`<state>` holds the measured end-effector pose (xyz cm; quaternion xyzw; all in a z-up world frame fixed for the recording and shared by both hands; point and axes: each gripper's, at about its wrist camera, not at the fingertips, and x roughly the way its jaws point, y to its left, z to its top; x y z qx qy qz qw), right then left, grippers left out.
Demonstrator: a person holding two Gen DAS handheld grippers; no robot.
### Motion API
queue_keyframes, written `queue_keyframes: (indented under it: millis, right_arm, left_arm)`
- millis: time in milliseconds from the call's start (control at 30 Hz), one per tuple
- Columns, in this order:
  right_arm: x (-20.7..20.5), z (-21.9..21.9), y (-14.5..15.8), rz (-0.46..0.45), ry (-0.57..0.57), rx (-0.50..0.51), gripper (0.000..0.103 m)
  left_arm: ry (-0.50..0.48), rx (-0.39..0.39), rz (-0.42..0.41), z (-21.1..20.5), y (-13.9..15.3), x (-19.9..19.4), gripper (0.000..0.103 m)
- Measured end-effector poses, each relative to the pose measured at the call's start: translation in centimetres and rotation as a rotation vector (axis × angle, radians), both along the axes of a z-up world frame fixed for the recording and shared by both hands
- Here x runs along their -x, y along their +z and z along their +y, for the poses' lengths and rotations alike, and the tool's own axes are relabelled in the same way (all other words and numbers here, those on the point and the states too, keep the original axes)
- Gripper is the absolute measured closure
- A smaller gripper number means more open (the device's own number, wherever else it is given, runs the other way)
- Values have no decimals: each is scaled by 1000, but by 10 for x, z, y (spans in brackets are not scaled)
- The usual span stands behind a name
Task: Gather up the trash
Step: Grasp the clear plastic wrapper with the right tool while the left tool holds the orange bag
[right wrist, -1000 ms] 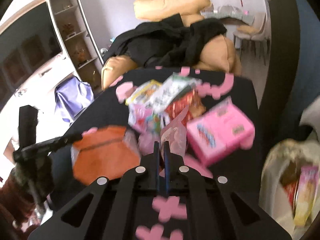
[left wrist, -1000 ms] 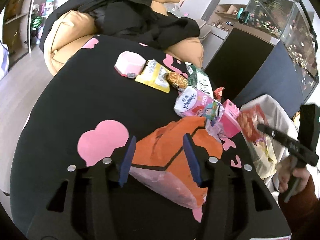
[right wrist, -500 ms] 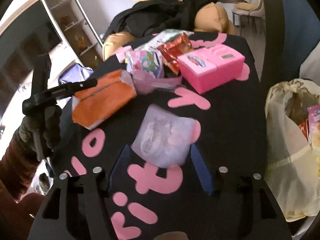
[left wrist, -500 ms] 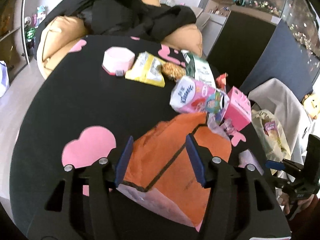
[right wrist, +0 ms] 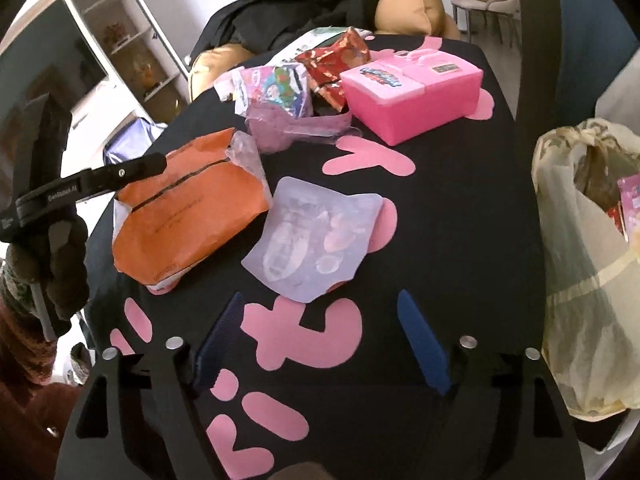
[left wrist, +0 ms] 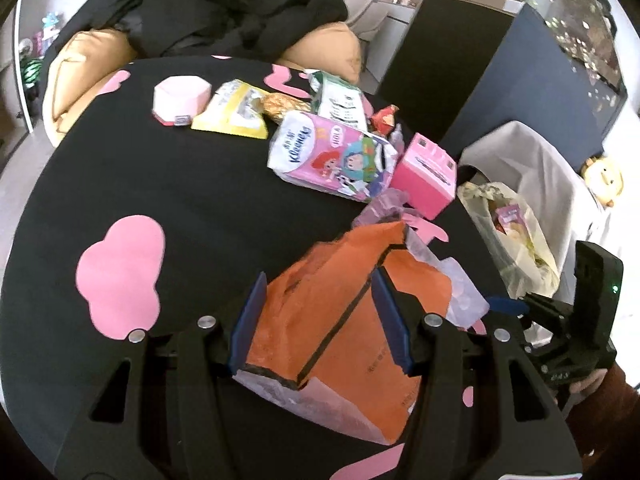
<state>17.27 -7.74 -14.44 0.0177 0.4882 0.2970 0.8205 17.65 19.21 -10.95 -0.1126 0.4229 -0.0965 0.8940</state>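
Observation:
An orange wrapper lies on the black table with pink shapes; it also shows in the right wrist view. My left gripper is open with its fingers on either side of the wrapper. My right gripper is open and empty, just in front of a clear plastic blister pack. A yellowish trash bag with wrappers inside hangs off the table's right edge; it also shows in the left wrist view.
Further back lie a pink toy box, a Kleenex pack, a red wrapper, a yellow packet, a pink hexagonal box and a crumpled purple plastic piece. An orange sofa with black clothing stands behind the table.
My right gripper opened and let the clear blister pack down onto the table, then drew back from it. My left gripper stayed open around the orange wrapper.

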Motion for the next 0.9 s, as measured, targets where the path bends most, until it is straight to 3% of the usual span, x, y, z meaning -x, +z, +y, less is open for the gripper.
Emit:
queue_keyframes:
  millis: [233, 267, 300, 333, 400, 567, 767, 900]
  right_arm:
    - [-18, 19, -1, -62, -50, -1, 29]
    - [-20, 22, -1, -76, -55, 18, 39]
    - [-21, 25, 0, -89, -56, 43, 56]
    - [-22, 28, 1, -95, -45, 56, 65]
    - [-22, 25, 1, -71, -29, 25, 88]
    - [-16, 6, 15, -96, -62, -33, 96]
    - [-13, -13, 30, -124, -91, -43, 96]
    - [-13, -18, 25, -78, -70, -90, 95]
  left_arm:
    - [65, 17, 1, 16, 0, 7, 51]
    - [66, 20, -2, 18, 1, 9, 51]
    - [64, 22, -4, 19, 1, 10, 51]
    - [61, 25, -8, 19, 2, 12, 51]
    - [45, 33, -15, 19, 3, 13, 51]
    - [-5, 30, -17, 10, 3, 11, 51]
    - [-26, 1, 8, -2, -5, 0, 51]
    - [-25, 24, 62, -6, -14, -10, 52]
